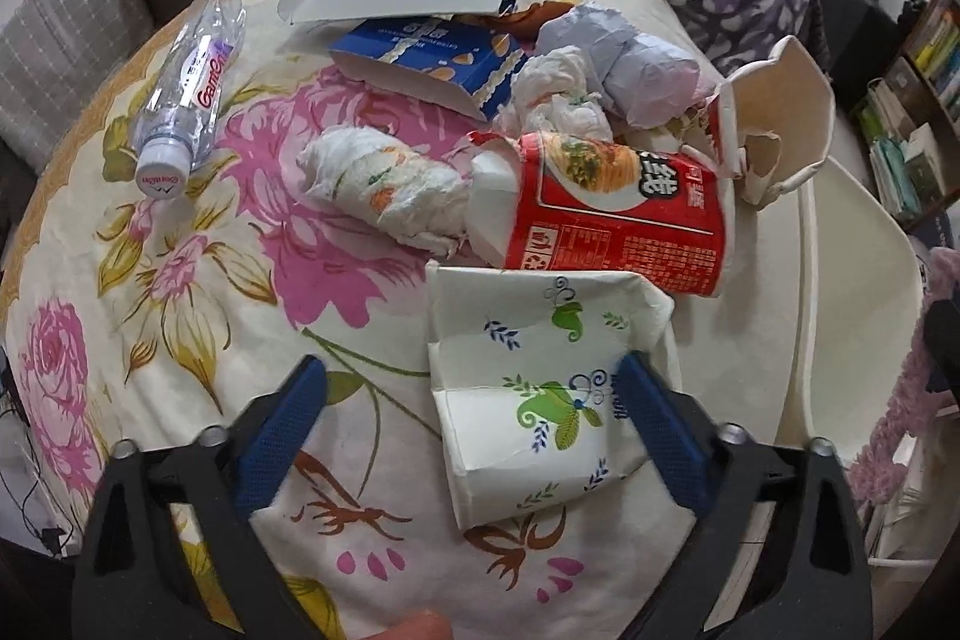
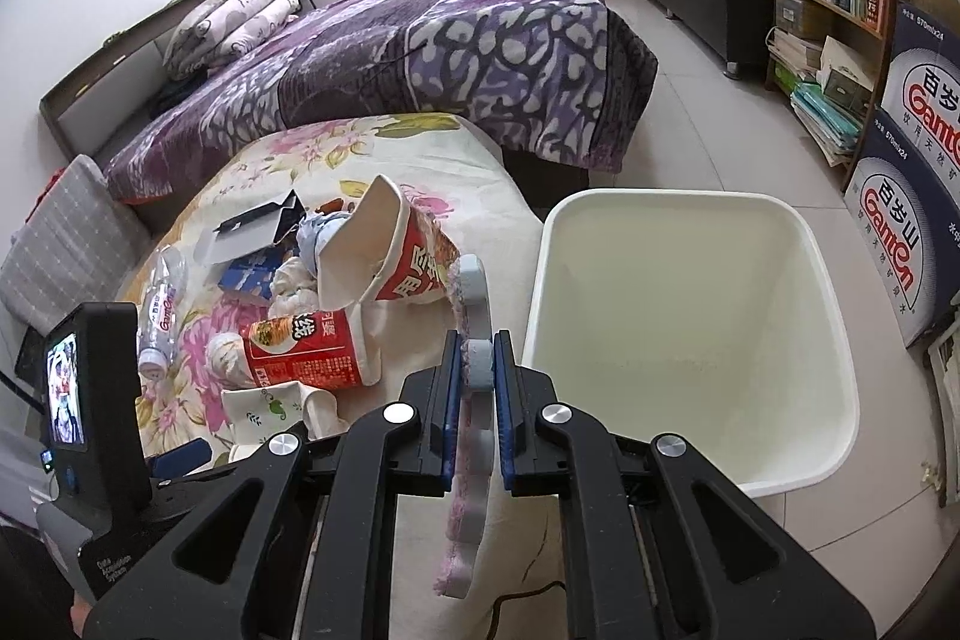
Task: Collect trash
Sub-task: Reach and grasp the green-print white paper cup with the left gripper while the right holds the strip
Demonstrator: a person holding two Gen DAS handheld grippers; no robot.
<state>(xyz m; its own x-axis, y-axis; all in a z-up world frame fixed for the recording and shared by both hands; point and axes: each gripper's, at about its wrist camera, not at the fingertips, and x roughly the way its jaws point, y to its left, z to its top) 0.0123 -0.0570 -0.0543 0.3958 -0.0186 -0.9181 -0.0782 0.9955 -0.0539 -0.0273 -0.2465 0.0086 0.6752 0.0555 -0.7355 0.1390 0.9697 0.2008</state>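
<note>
Over the desk (image 1: 180, 280), left tool (image 1: 474, 436) spread around a flattened cup (image 1: 528, 400); right tool (image 2: 478, 370) pinching a grey strip (image 2: 474, 436) beside the bin (image 2: 690, 340).

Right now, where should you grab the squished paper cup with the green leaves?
Grip the flattened paper cup across its flat body, coming down from above. It lies crushed on the floral cloth, so its two long edges are the easiest to pinch. The left hand-held gripper is open, with one finger beside the cup's right edge.

Floral-clothed table (image 1: 198, 292), plastic bottle (image 1: 186, 91), crushed paper cups (image 1: 528, 394), cartons (image 1: 420, 64), tissue wads (image 1: 384, 187)
</note>
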